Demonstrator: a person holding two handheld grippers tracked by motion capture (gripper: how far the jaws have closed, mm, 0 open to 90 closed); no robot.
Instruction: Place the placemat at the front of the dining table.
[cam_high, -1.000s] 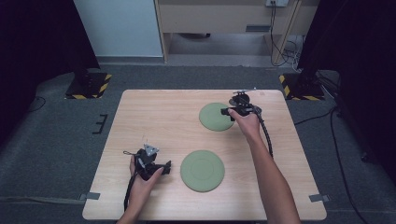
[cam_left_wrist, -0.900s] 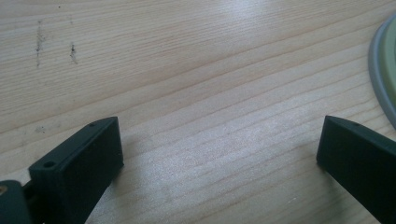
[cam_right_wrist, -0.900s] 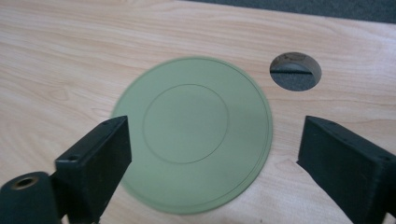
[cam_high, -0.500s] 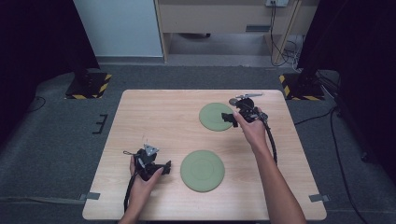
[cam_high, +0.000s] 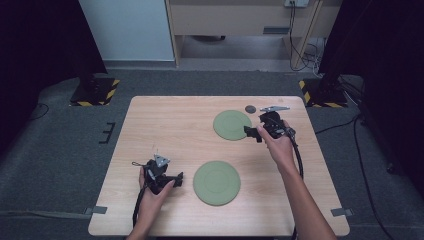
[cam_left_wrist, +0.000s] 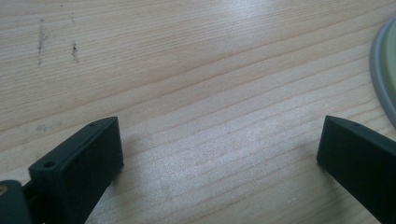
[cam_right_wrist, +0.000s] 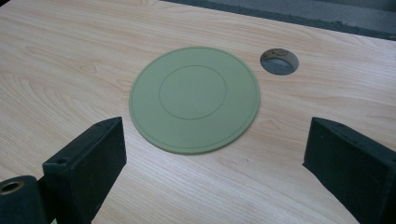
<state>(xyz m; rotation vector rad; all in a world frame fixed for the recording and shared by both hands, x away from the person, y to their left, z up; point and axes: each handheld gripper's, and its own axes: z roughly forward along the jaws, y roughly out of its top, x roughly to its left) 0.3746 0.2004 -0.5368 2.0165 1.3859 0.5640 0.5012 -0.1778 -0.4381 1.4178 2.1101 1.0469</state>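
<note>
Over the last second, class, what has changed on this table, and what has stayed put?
The right gripper, which stood at the far green plate, has drawn back off its right edge, its jaws just opening, nothing between them. Both plates, the near green plate included, and the left gripper stayed put.

On the table (cam_high: 150, 120) we see 2 plates, the far plate (cam_high: 232, 124) right of centre with a hole (cam_high: 250, 108) just beyond it, the near plate (cam_high: 216, 182) between the left gripper (cam_high: 172, 180) and our right forearm.
</note>
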